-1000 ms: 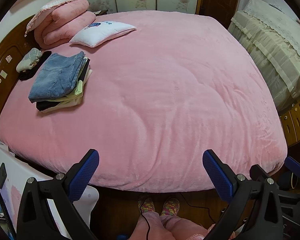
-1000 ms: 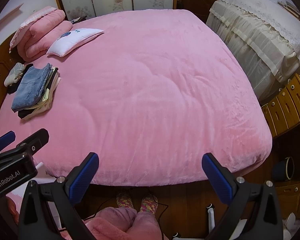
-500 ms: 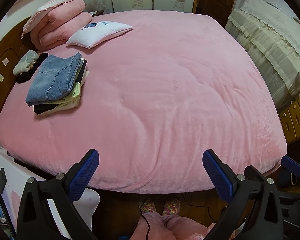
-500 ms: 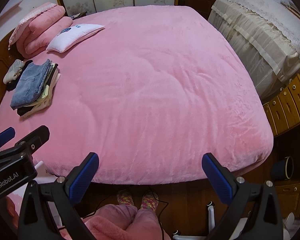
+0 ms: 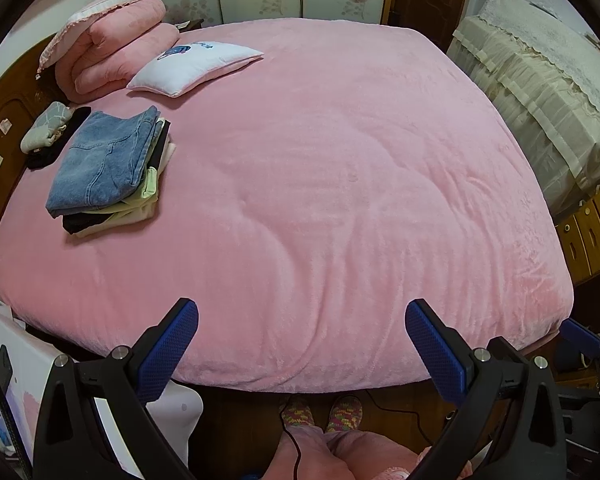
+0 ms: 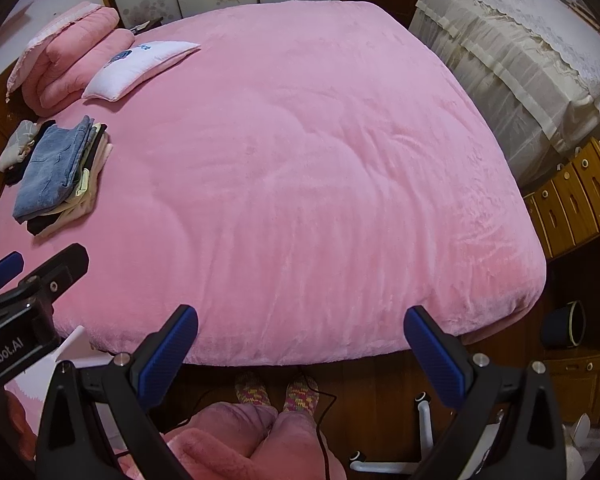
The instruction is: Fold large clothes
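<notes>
A stack of folded clothes with blue jeans on top (image 5: 104, 160) lies on the left side of the pink bed (image 5: 320, 180); it also shows in the right wrist view (image 6: 56, 172). My left gripper (image 5: 300, 344) is open and empty, held above the bed's near edge. My right gripper (image 6: 300, 348) is open and empty, also over the near edge. The left gripper's body (image 6: 24, 300) shows at the left of the right wrist view.
A white pillow (image 5: 192, 66) and a folded pink quilt (image 5: 108, 56) lie at the head of the bed. A small grey and black bundle (image 5: 48, 132) lies by the wooden headboard. A cream-covered unit (image 5: 540, 92) and wooden drawers (image 6: 572, 196) stand right. My feet (image 6: 276, 392) are below.
Both grippers have shifted slightly over the bed; the view drifts a little. Both stay open and empty. The clothes stack has not moved.
</notes>
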`<state>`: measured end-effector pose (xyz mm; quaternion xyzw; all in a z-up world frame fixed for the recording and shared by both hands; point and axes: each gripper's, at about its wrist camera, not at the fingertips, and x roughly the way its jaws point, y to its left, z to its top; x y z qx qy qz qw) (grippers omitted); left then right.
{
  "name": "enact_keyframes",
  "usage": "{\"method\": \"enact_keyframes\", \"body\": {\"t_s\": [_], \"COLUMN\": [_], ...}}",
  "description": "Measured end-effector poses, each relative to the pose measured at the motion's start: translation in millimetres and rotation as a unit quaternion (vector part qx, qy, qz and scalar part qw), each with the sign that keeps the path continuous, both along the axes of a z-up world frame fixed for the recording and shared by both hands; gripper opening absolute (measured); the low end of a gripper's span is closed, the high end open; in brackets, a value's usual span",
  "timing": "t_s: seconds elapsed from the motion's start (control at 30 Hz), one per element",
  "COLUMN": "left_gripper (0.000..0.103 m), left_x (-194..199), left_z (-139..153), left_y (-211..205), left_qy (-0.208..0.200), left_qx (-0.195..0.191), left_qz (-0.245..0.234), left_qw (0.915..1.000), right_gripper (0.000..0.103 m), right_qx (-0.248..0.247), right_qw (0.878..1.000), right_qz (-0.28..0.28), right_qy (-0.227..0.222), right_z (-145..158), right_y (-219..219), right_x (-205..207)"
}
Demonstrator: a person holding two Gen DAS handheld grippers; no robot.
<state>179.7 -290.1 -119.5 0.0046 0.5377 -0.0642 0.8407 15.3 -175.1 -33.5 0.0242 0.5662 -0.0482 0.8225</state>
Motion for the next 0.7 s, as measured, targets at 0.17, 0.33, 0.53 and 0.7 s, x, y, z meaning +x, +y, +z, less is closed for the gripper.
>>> {"method": "enact_keyframes", "body": {"t_s": [0.17, 0.33, 0.53, 0.7], "left_gripper": [0.103, 0.103, 0.103, 0.102], "left_x": [7, 11, 10, 11], "left_z": [0, 0, 1, 1], "left_y": [4, 7, 7, -3], "left_qy": [-0.001, -0.004, -0.005, -0.005], "left_qx": [-0.001, 0.006, 0.012, 0.017], "left_qz": [-0.009, -0.024, -0.034, -0.013], "left_qw": [1.0, 0.9997, 0.9993, 0.9998], "right_gripper": [0.103, 0.103, 0.103, 0.103], "right_qx": [0.001, 0.003, 0.001, -0.019], "right_qw": [1.0, 1.0, 0.998, 0.998], "right_qz": [-0.01, -0.027, -0.055, -0.045], "right_qy": [0.007, 0.01, 0.007, -0.034], "right_z": [-3, -4, 0, 17], "right_y": [3, 4, -1, -13], "right_x": [3, 5, -2, 1]}}
